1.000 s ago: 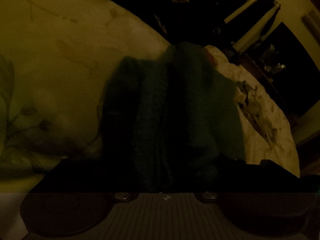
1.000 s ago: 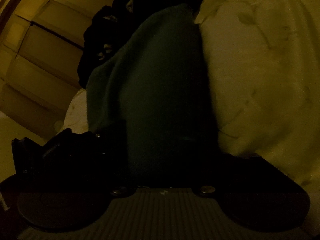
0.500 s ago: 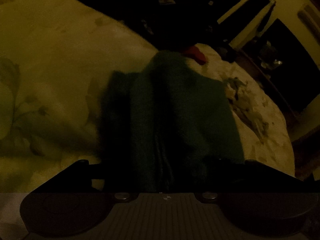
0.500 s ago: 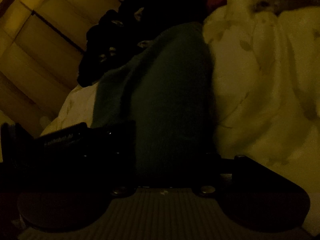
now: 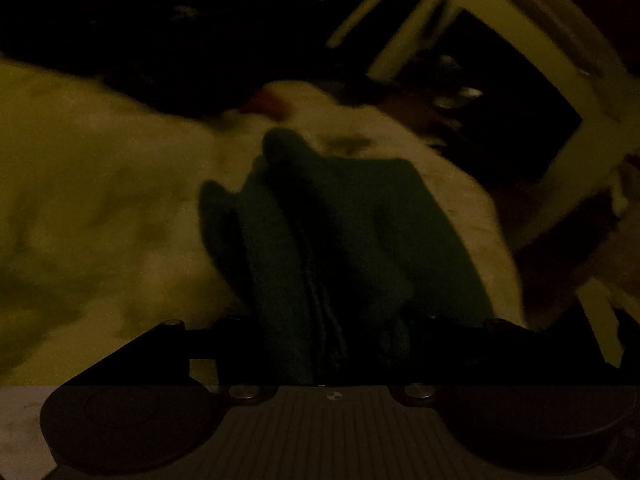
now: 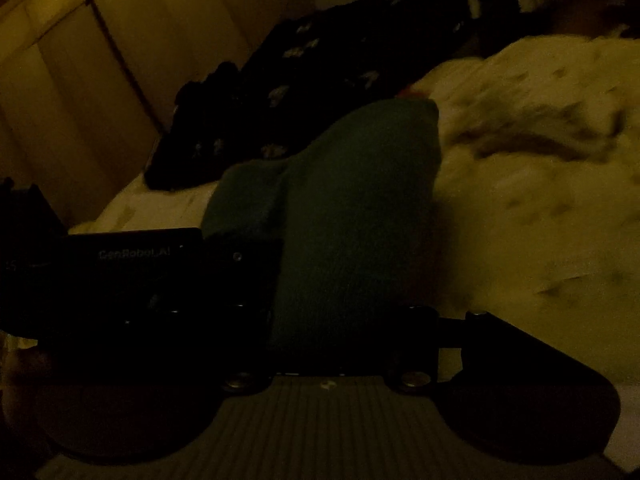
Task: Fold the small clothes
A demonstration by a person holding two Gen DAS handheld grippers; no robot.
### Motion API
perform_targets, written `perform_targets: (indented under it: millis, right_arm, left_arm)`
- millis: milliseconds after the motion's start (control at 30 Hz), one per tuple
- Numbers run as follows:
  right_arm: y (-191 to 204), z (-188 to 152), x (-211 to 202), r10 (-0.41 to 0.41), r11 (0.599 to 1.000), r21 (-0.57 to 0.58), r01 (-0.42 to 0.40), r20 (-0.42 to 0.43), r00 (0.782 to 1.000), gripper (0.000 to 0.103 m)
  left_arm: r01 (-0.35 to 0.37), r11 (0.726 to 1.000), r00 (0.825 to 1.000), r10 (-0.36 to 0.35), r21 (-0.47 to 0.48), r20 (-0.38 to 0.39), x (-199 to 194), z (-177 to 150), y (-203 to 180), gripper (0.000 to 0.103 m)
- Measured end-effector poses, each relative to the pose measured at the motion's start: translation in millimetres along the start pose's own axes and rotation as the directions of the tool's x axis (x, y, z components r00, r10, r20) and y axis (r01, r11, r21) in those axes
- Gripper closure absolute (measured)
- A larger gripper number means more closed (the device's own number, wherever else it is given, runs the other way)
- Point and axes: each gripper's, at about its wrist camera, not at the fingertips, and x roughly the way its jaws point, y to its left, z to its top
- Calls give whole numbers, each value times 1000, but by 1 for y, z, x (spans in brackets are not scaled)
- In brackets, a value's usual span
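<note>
Dim yellowish room light; work surface is a pale floral-print bedcover (image 5: pixel 100 216), with a dark patterned fabric heap (image 6: pixel 280 92) at 11 o'clock in the right wrist view and pale wall panels (image 6: pixel 80 80) behind it. Task item: dark green knit garment (image 5: pixel 340 240), bunched into lengthwise folds, running from 6 o'clock up toward 12 in both wrist views. Left gripper (image 5: pixel 332 344): jaws drawn in close on the near end of the garment, cloth filling the gap, so it appears clamped on it. Right gripper (image 6: pixel 348 336): likewise closed down on the garment (image 6: pixel 352 220), fabric rising straight out from between the fingers. Left unit's body, lettered, visible at 9 o'clock in the right view, just beside the right gripper; both hold the same end of the cloth close together. Far end of the garment seems to rest on the bedcover, though light is too poor to confirm. Small red object (image 5: pixel 266 102) at 12 o'clock, unidentifiable. Risks: thick bunched layers may slip unevenly from either grip, skewing the fold; grippers this close could collide; soft bedcover may drag the trailing end and undo folds; blur and darkness hide edges.
</note>
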Motion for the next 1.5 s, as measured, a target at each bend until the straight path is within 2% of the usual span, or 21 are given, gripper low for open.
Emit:
perform_targets:
  millis: [133,233,367,500,567,667,733,867,1000,1367,1500]
  right_arm:
    - [-25,7,-50,-99,994,49,96,64,993,53]
    - [-47,8,-85,-167,983,91,158,101,981,52]
    - [-79,6,-117,-245,961,163,225,115,963,52]
    - [-101,-5,-129,-313,936,203,289,95,945,52]
    - [-113,-15,-132,-336,923,223,313,73,939,52]
    - [-131,-28,-129,-337,907,280,315,32,941,51]
    - [-141,-33,-124,-323,899,319,299,24,946,49]
    - [-149,-38,-122,-299,898,344,275,16,954,46]
    - [-161,-41,-121,-266,887,395,240,12,964,44]
    - [-160,-47,-116,-276,889,377,259,-10,961,41]
    - [-156,-45,-118,-281,888,372,270,-25,959,37]
  left_arm:
    - [110,992,994,-109,70,-16,24,-3,-48,0]
    - [195,975,980,-191,107,-49,44,-8,-85,0]
    - [258,957,964,-246,129,-103,74,-22,-119,0]
    - [289,952,945,-266,104,-187,105,-40,-132,0]
    - [284,954,939,-257,96,-228,116,-51,-136,0]
    - [254,956,947,-216,144,-236,121,-64,-138,0]
    - [235,956,955,-193,175,-227,123,-66,-138,0]
    - [217,962,952,-171,168,-253,128,-64,-133,0]
    - [198,959,955,-142,203,-259,131,-65,-133,0]
    - [145,956,964,-79,254,-254,130,-69,-130,0]
    - [78,939,977,-5,336,-212,118,-66,-131,0]
